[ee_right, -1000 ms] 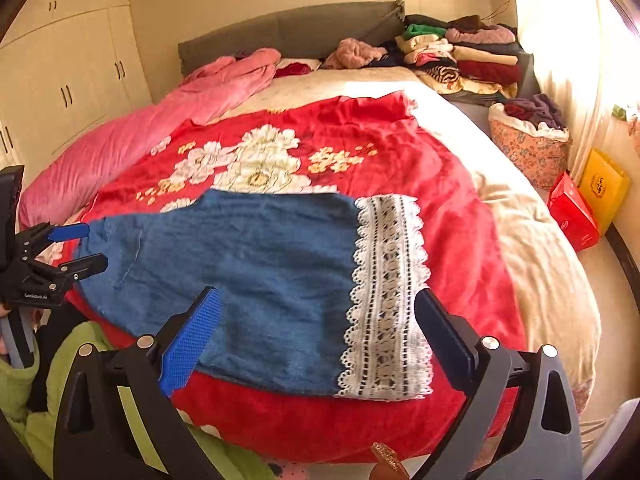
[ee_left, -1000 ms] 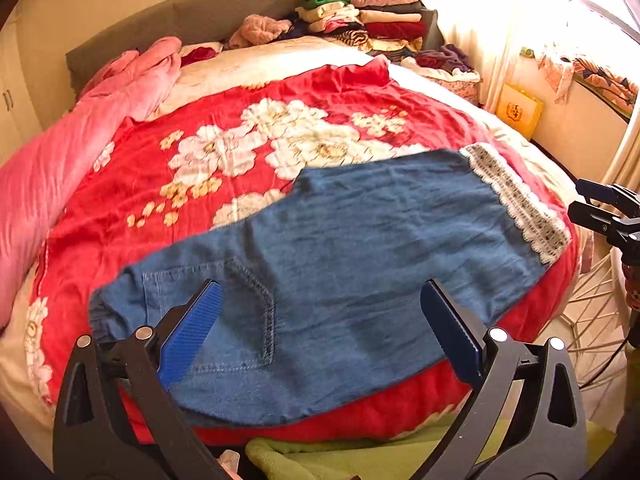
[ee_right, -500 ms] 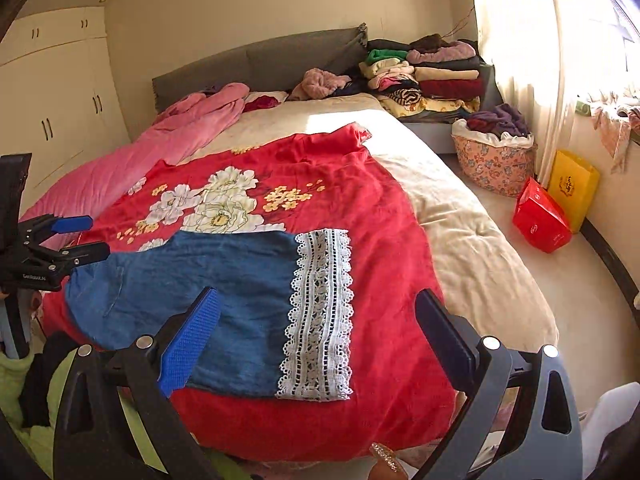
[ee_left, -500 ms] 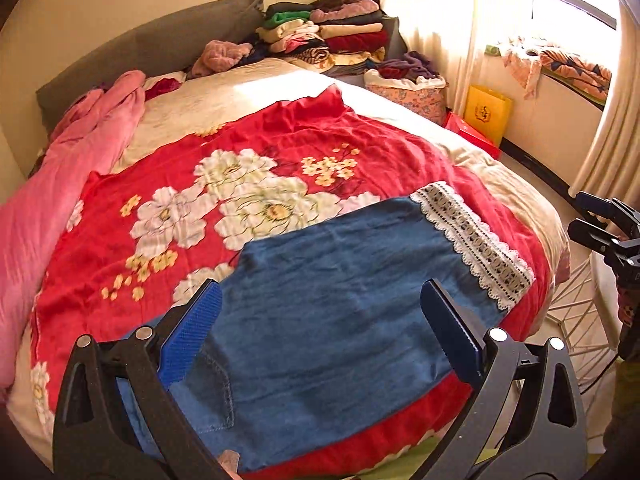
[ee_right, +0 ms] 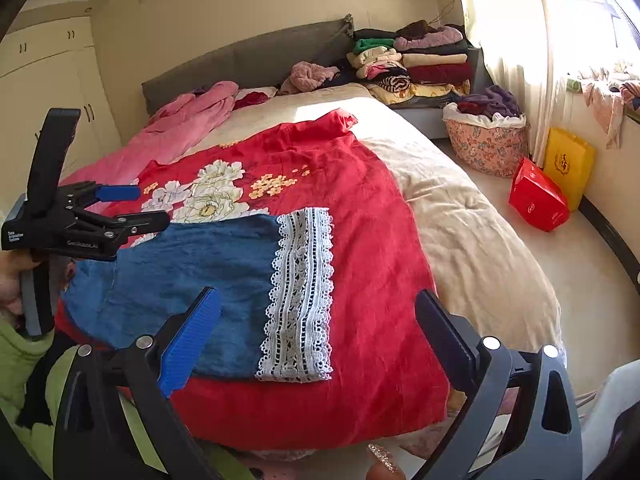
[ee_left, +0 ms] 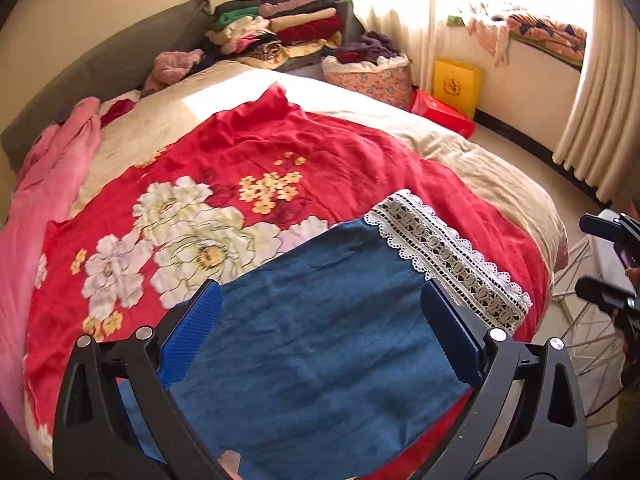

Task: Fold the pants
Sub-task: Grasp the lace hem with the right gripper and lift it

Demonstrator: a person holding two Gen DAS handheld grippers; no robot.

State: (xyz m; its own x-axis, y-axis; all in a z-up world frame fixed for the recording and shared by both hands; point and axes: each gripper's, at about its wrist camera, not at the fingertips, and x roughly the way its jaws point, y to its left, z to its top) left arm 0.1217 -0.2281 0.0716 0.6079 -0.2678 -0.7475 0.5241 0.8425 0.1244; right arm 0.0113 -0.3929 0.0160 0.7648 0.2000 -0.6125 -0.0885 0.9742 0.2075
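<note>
left gripper (ee_left: 320,336) jaws apart, empty, above the pants (ee_left: 320,344). right gripper (ee_right: 316,340) also apart, empty. pants flat on red blanket (ee_right: 376,264) at bed's near edge, lace hem (ee_right: 300,296) rightward; bare blanket beyond.

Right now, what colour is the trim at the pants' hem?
White lace trim on blue pants; clearest in the right wrist view.

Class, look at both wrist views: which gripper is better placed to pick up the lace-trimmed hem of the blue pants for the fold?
Right gripper, probably: open, it faces the lace hem directly. The left gripper, also open, hovers over the denim middle.
</note>
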